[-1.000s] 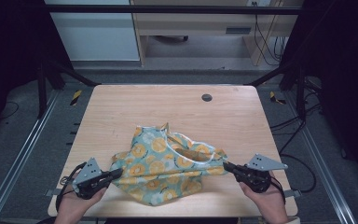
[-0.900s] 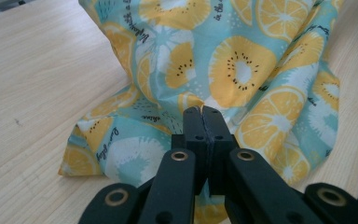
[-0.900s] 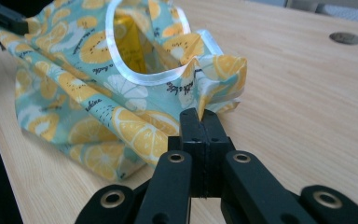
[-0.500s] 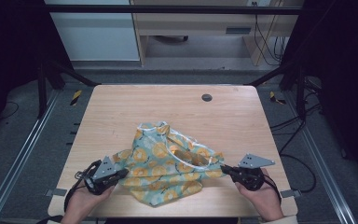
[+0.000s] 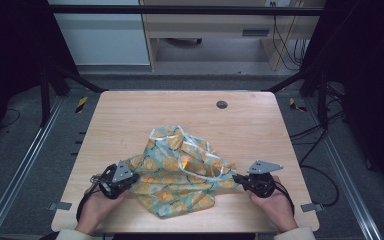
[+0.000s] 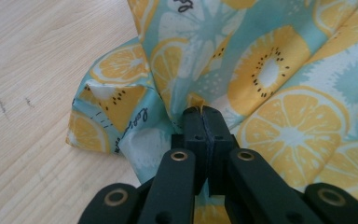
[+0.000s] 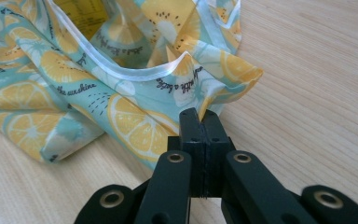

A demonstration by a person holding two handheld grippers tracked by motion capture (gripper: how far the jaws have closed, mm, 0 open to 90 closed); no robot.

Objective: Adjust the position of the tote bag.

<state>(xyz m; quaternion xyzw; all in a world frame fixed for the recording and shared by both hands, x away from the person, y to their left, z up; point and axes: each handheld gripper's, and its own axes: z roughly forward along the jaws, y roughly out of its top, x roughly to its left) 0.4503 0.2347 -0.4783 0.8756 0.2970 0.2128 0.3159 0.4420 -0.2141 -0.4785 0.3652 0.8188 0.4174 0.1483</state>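
A crumpled cloth [image 5: 180,172] printed with orange and lemon slices on pale blue, edged with white trim, lies on the near half of the wooden table [image 5: 130,115]. My left gripper [image 5: 132,178] is shut on the cloth's left edge; in the left gripper view its jaws pinch a fold of the cloth [image 6: 261,84], with the left gripper [image 6: 203,110] closed tight. My right gripper [image 5: 236,178] is shut on the right corner; in the right gripper view the right gripper [image 7: 200,114] clamps the cloth [image 7: 135,88] just below its white hem. The cloth sags between both grippers.
A small round dark grommet [image 5: 222,104] sits in the table's far side. Bare wood lies beyond the cloth. Metal frame rails run along both sides of the table, and cables trail on the floor at the right.
Both grippers have moved inward and slightly forward with the cloth held, so it bunches up more in the middle and reaches further up the table.
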